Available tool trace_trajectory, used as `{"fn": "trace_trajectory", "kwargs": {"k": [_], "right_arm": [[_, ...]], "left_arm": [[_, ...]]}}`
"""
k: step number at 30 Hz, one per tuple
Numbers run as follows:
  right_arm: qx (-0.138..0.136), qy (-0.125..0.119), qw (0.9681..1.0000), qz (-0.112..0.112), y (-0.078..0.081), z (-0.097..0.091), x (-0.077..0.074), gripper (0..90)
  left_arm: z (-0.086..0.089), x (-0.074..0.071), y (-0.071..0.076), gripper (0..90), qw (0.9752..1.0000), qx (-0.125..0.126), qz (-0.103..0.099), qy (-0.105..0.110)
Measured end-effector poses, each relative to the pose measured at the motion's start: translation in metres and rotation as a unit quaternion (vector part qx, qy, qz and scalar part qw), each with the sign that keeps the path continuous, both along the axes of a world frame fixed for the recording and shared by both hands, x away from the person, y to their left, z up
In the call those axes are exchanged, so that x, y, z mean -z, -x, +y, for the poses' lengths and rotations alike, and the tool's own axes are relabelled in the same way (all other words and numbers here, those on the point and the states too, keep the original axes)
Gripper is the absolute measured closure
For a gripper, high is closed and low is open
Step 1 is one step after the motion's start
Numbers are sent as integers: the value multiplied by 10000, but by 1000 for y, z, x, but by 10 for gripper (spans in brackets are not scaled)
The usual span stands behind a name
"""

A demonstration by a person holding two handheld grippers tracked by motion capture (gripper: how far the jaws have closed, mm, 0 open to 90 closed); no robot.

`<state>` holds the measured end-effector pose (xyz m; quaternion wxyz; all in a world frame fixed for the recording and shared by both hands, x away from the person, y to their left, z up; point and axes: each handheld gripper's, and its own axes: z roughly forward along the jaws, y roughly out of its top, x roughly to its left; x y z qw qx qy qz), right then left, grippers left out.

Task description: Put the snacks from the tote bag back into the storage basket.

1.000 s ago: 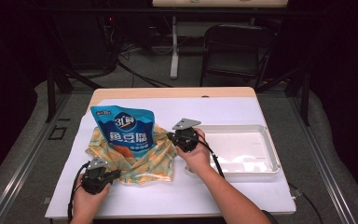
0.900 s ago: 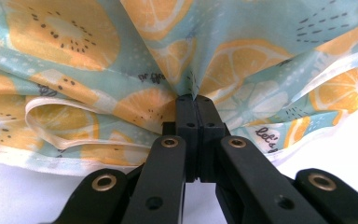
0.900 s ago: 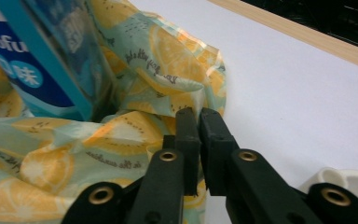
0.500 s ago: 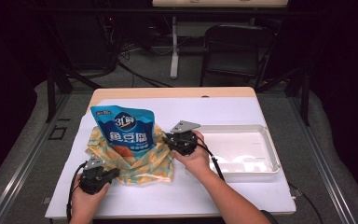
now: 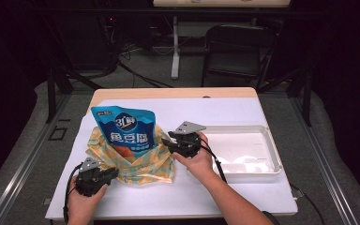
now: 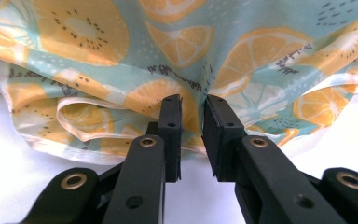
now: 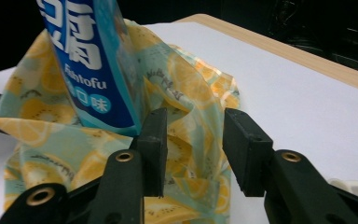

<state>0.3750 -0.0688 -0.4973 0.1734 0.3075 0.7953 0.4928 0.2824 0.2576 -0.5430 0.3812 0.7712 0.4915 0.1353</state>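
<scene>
Two grippers are working one fruit-print cloth [image 5: 136, 161] that is lying crumpled on the white table [image 5: 243, 197], with a blue pouch [image 5: 125, 131] standing upright on it, toward the cloth's 12 o'clock side. Left gripper [image 5: 104, 174] is sitting at the cloth's 7 o'clock corner; its jaws have just been opening and are standing slightly apart, with a fold of cloth [image 6: 191, 116] running up between them, the pads no longer pinching it. Right gripper [image 5: 171, 143] is sitting at the cloth's 3 o'clock edge; its jaws have just been opening too and are gaping wider, cloth [image 7: 191, 135] lying loose in the gap, the pouch [image 7: 93, 65] just beyond at 11 o'clock. Both are letting go, probably because the cloth is now bunched up around the pouch's base as intended, or a fresh hold is needed. One white tray [image 5: 274, 161] is waiting at 3 o'clock of the right gripper, near it but apart.
</scene>
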Motion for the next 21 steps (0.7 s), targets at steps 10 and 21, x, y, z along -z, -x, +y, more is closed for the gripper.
{"fn": "trace_trajectory", "kwargs": {"k": [10, 21], "right_arm": [[-208, -87, 9997, -31, 9, -2, -5, 587], [-325, -185, 9992, -104, 14, -8, -10, 580]], "left_arm": [[2, -10, 2, 673, 9994, -60, -321, 136], [13, -18, 0, 561, 9983, -205, -519, 181]]}}
